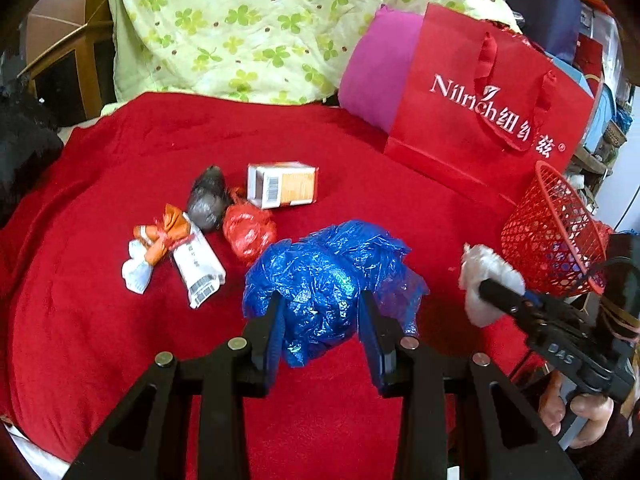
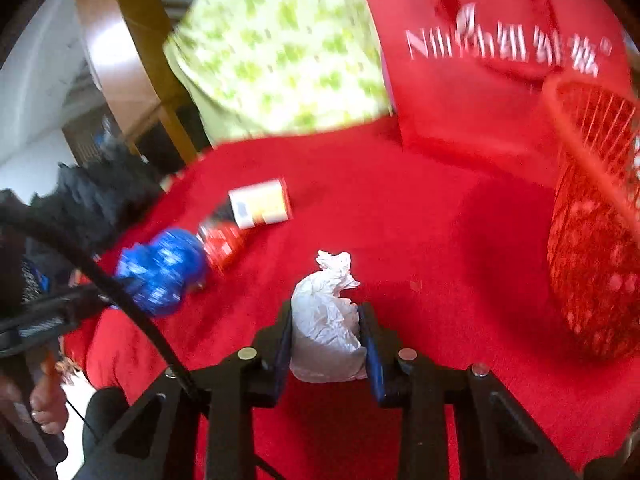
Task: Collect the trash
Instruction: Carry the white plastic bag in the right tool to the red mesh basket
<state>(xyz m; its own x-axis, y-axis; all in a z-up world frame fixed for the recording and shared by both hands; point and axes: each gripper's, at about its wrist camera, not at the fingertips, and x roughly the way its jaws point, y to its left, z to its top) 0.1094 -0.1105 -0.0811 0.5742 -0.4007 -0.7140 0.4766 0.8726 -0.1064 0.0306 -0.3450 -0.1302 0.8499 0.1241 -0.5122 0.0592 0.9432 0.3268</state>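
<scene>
My left gripper [image 1: 322, 312] is shut on a crumpled blue plastic bag [image 1: 324, 276], held just above the red blanket [image 1: 120, 160]. That blue plastic bag [image 2: 160, 272] also shows at the left of the right wrist view. My right gripper [image 2: 326, 328] is shut on a crumpled white tissue wad [image 2: 326, 320]; seen from the left wrist view, the right gripper [image 1: 486, 286] and the tissue wad [image 1: 488, 272] sit beside a red mesh basket [image 1: 552, 236]. The red mesh basket [image 2: 592, 240] stands at the right of the right wrist view. On the blanket lie a small carton [image 1: 282, 184], a red bag ball [image 1: 248, 232], a grey wad [image 1: 208, 200] and white-orange wrappers [image 1: 176, 256].
A red paper gift bag [image 1: 480, 104] stands at the back right, with a pink cushion [image 1: 376, 68] and a green-patterned quilt [image 1: 248, 28] behind. A wooden chair frame [image 1: 68, 52] is at the left. A hand [image 1: 576, 416] holds the right gripper's handle.
</scene>
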